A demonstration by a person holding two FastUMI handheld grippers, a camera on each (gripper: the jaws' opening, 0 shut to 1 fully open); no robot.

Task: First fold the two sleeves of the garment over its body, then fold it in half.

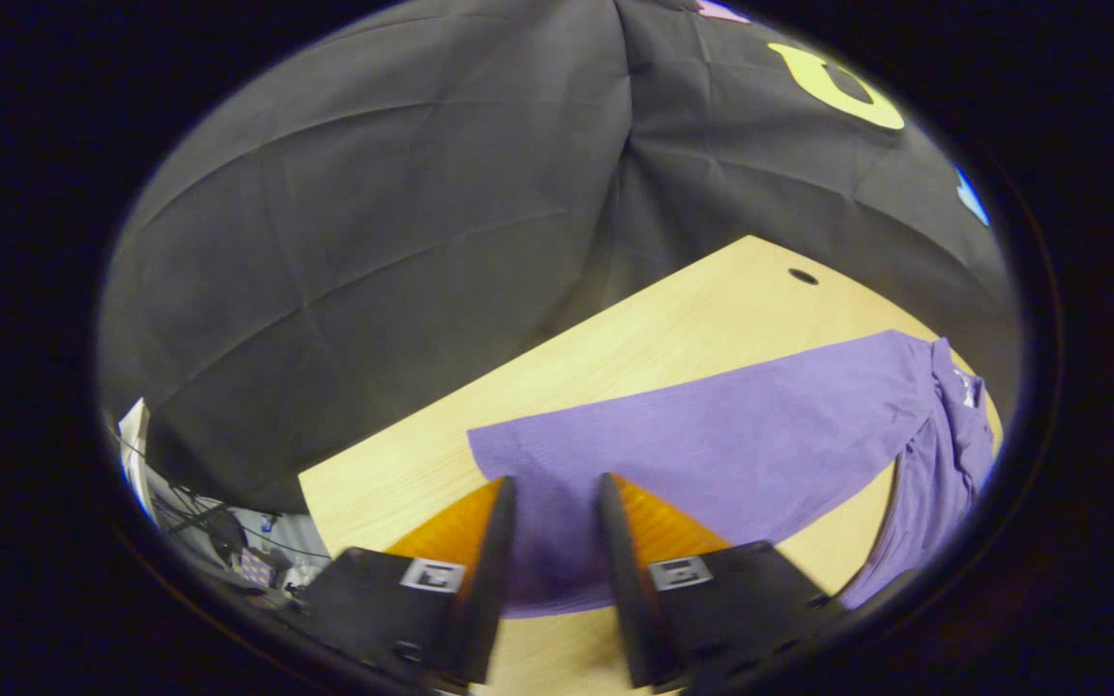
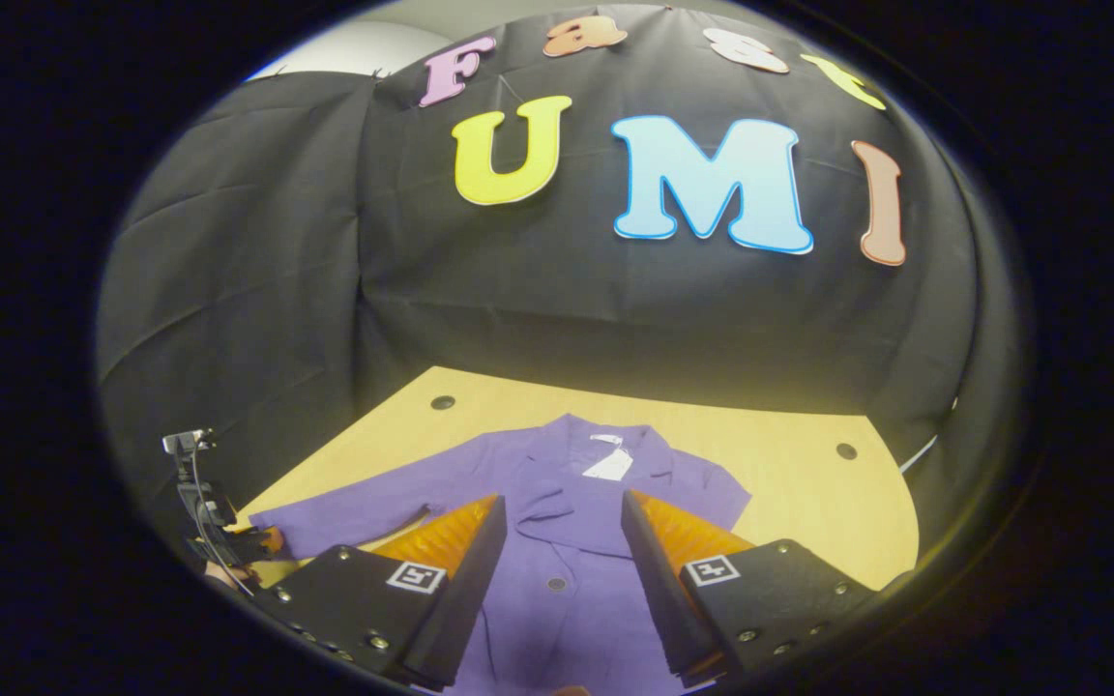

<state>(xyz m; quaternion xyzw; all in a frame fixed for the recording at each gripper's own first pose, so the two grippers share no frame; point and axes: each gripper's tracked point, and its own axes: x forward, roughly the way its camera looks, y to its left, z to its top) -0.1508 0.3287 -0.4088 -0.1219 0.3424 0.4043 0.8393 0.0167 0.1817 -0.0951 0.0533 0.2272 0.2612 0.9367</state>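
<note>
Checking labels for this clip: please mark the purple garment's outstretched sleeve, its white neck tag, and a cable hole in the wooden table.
Outstretched purple sleeve [image 1: 712, 435], left gripper view, mid-length.
White neck tag [image 2: 608, 465], right gripper view, tag's centre.
Dark round cable hole [image 2: 442, 402], right gripper view, hole's middle.

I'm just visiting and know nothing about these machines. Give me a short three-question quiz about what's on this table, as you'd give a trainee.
1. True or false: the left tool is clamped on the sleeve.
2. What pale thing lies inside the collar of the purple garment?
A. a button
B. a tag
C. a coin
3. Fill in: the sleeve seen in the left gripper view lies spread ____ on the wooden table.

Key:
1. False. The left tool's fingers stand apart over the sleeve.
2. B, the tag.
3. Flat, stretched out from the body and not yet folded over it.
</note>
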